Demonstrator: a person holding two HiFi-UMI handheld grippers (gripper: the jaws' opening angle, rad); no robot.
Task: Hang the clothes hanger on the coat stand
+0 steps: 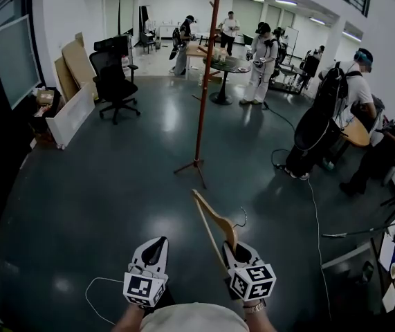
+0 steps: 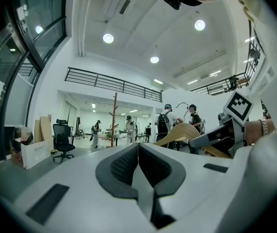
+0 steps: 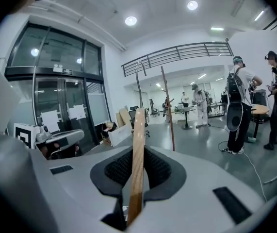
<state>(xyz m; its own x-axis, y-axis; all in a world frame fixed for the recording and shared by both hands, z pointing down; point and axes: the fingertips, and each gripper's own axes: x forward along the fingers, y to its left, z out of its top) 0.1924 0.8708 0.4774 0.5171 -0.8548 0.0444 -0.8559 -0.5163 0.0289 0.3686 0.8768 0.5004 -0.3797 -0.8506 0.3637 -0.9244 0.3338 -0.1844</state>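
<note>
The wooden clothes hanger (image 1: 213, 217) sticks up and forward out of my right gripper (image 1: 234, 250), which is shut on its lower arm; the metal hook (image 1: 241, 220) curls to the right. In the right gripper view the hanger (image 3: 138, 144) runs edge-on between the dark pads. The tall reddish coat stand (image 1: 203, 81) rises from the grey floor ahead, a few steps off, its pegs at the top. My left gripper (image 1: 158, 245) floats beside the right one, shut and empty; its pads (image 2: 121, 165) meet. It sees the hanger (image 2: 179, 131) at its right.
A black office chair (image 1: 113, 81) and a white box (image 1: 69, 116) stand at the left. Several people stand around a round table (image 1: 226, 66) behind the stand and along the right. A cable (image 1: 315, 206) trails over the floor at the right.
</note>
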